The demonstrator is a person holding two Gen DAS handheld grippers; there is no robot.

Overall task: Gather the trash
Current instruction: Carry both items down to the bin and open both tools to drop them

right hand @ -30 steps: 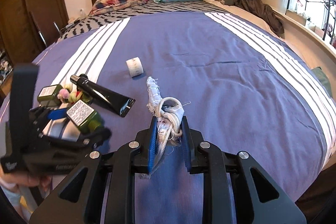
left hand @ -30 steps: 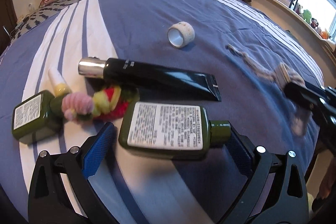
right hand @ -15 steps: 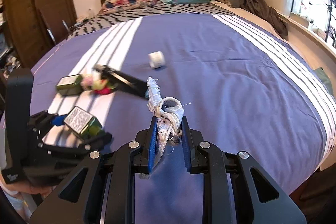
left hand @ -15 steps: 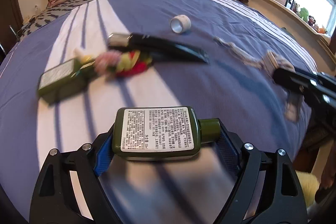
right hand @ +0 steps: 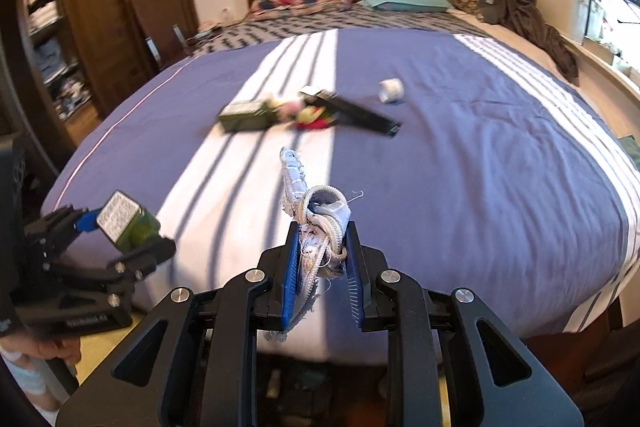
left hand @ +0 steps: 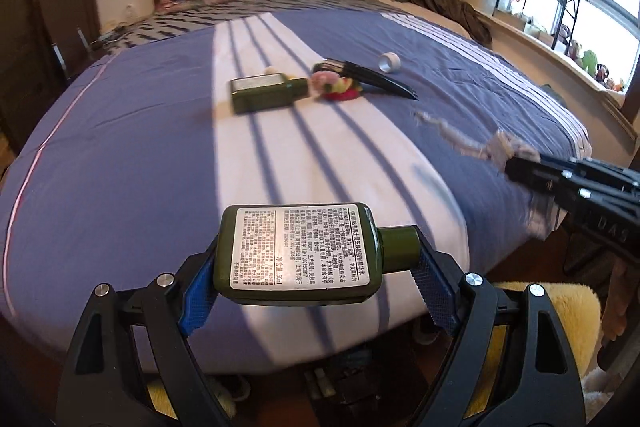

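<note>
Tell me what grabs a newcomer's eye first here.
A green bottle with a white label, clamped sideways in the left tool near the foot of the striped bed. The right tool grips a frayed grey cord. Mid-bed lie another green bottle and a black tube.

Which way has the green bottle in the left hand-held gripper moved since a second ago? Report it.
Yes. The green bottle was lifted off the bed and carried back past its foot edge, away from the second bottle.
</note>
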